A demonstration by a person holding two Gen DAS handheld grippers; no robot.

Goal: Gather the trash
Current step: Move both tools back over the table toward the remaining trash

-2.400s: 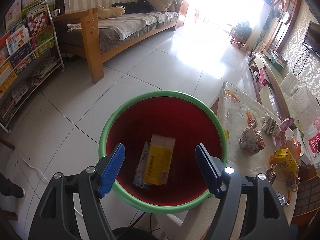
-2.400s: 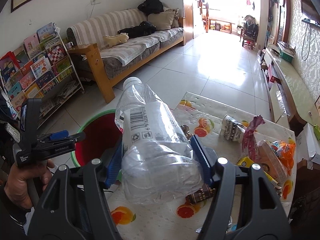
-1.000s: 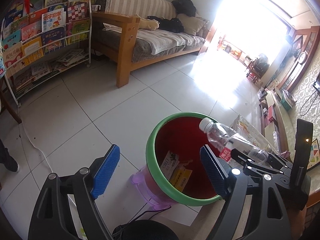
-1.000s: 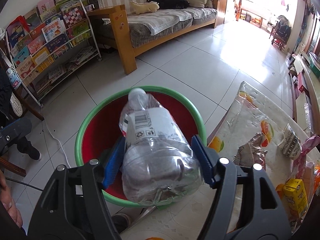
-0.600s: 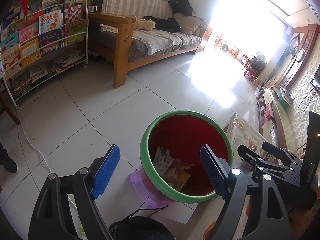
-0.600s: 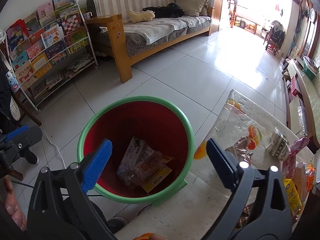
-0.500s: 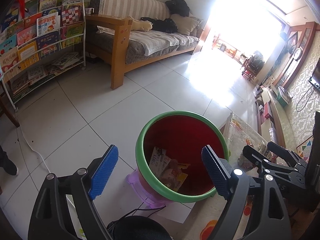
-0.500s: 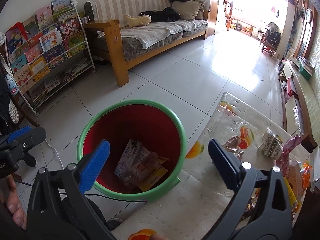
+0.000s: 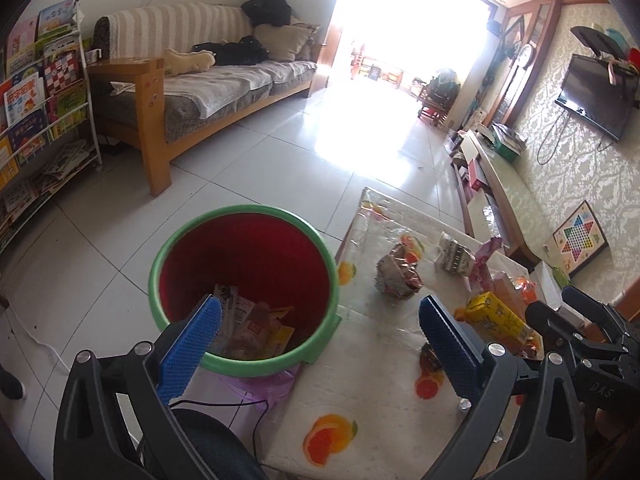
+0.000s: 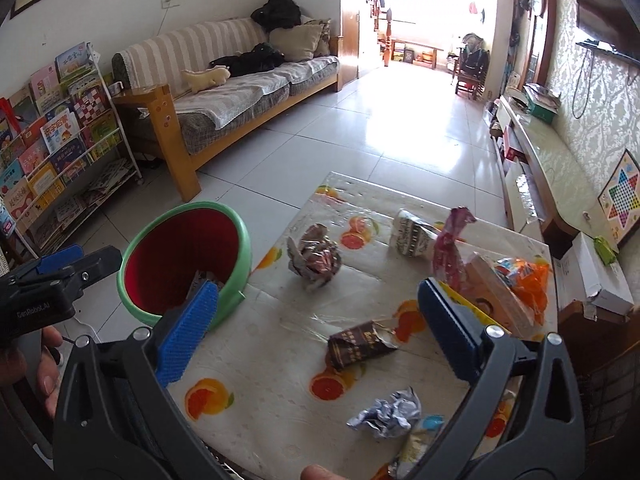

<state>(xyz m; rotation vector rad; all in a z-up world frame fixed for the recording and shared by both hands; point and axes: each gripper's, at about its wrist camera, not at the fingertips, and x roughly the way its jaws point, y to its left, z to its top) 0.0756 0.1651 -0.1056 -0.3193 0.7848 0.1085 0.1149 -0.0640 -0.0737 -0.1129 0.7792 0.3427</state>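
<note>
Both cameras sit on the hand-held grippers and look forward and downward along the fingers. The left one hangs close above the edge between the green-rimmed bin (image 9: pixel 244 280) and the table (image 9: pixel 372 380), facing the sofa (image 9: pixel 208 92) and the bright doorway. The right one stands near beside it, more over the table, facing the same way. Both views share the bin, the crumpled wrapper (image 9: pixel 398 274) (image 10: pixel 314 260), the sofa and the bookshelf (image 10: pixel 60 152).

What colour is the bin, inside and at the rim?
The bin is red inside with a green rim. The left wrist view shows it best.
</note>
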